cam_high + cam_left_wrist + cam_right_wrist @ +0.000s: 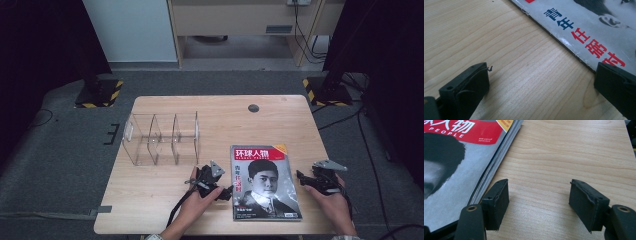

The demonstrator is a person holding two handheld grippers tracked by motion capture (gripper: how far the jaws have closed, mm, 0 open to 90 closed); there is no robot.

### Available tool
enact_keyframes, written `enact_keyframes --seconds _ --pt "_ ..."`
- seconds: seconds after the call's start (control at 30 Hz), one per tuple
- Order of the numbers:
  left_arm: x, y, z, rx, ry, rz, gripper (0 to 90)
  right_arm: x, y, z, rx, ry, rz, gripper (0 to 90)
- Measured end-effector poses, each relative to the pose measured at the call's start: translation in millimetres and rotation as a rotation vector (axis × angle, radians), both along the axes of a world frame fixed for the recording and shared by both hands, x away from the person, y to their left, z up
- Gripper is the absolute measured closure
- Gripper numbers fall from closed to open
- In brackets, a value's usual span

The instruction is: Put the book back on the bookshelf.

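Magazine [265, 182] lies flat on the table [165, 200] between the left gripper [222, 192] and right gripper [306, 180], both gaping wide and empty at its edges; judging by this approach, next comes nipping an edge to lift it.

Soft even light, dark corners, sharp close-ups

Magazine [265, 182] flat, face up, table's near edge

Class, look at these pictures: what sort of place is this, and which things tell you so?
Probably a lab or test room: a table on grey carpet, black stands on hazard-striped bases, loose cables on the floor, and handheld grippers beside a magazine.
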State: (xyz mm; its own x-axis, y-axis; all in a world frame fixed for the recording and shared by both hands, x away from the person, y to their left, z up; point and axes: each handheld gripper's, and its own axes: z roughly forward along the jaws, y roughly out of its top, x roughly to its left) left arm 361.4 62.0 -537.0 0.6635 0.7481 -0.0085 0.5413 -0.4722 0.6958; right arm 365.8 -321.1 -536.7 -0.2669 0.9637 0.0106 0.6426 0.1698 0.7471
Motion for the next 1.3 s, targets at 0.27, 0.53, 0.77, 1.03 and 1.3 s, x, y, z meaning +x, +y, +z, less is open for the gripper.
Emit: enact_keyframes --seconds 0.27,0.53,0.77,1.03,1.3 --pt "-0.1 0.2 -0.1 0.0 0.0 -0.003 0.0 0.2 1.4 -0.1 -0.003 0.004 -0.004 28.8" --pt "0.4 4.1 4.0 -0.059 0.007 -0.006 4.0 -0.4 4.2 6.1 0.007 -0.001 -0.022 22.9" --pt "-5.0 -3.1 10.8 -0.113 -0.009 -0.051 5.2 -2.1 15.9 16.2 0.055 -0.023 0.017 15.6" --pt "-15.9 -17.7 15.0 -0.123 -0.019 -0.089 5.2 0.9 34.0 11.5 0.067 0.018 0.132 11.3" --pt "-25.4 -33.3 13.0 -0.111 -0.034 -0.14 5.6 2.5 46.1 5.1 0.045 0.054 0.193 16.1"
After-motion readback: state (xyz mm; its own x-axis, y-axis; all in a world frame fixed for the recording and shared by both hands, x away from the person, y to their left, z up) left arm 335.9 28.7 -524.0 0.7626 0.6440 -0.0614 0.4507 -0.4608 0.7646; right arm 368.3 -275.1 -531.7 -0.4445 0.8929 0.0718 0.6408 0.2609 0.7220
